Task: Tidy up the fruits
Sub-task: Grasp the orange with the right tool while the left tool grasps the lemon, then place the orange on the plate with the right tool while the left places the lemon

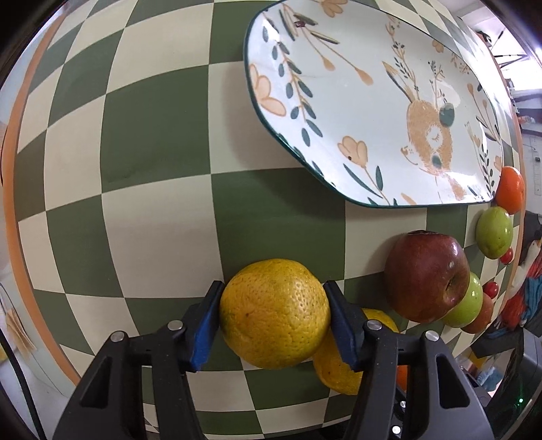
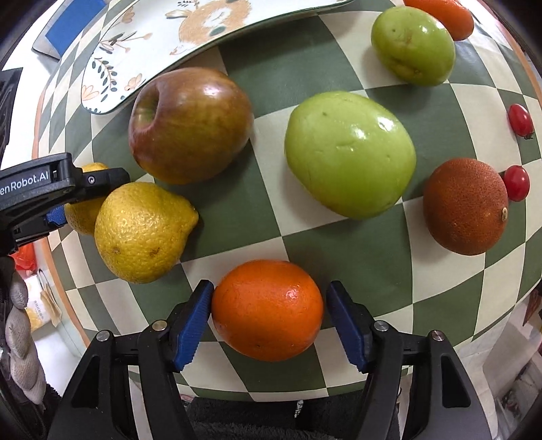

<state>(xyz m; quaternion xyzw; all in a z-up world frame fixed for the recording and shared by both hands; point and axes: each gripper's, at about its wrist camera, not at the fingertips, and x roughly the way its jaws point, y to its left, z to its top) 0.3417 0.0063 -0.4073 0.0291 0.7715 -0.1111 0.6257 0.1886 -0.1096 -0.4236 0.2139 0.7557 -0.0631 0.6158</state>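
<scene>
My left gripper (image 1: 272, 321) is shut on a yellow citrus fruit (image 1: 274, 313), both blue pads pressed against its sides. A second yellow citrus (image 1: 338, 365) lies just behind it. The floral plate (image 1: 372, 101) lies beyond, with nothing on it. My right gripper (image 2: 269, 321) straddles an orange (image 2: 267, 309) on the cloth; the left pad touches it, the right pad stands a little off. The left gripper also shows in the right wrist view (image 2: 57, 213), on its yellow fruit (image 2: 83, 203).
On the checkered cloth (image 2: 355, 257) lie a red apple (image 2: 189, 125), two green fruits (image 2: 349, 154) (image 2: 413, 44), a brown-orange fruit (image 2: 465, 206), another orange (image 2: 447, 15), a yellow citrus (image 2: 142, 232) and two cherry tomatoes (image 2: 520, 119) (image 2: 515, 182). The table edge runs close on the left.
</scene>
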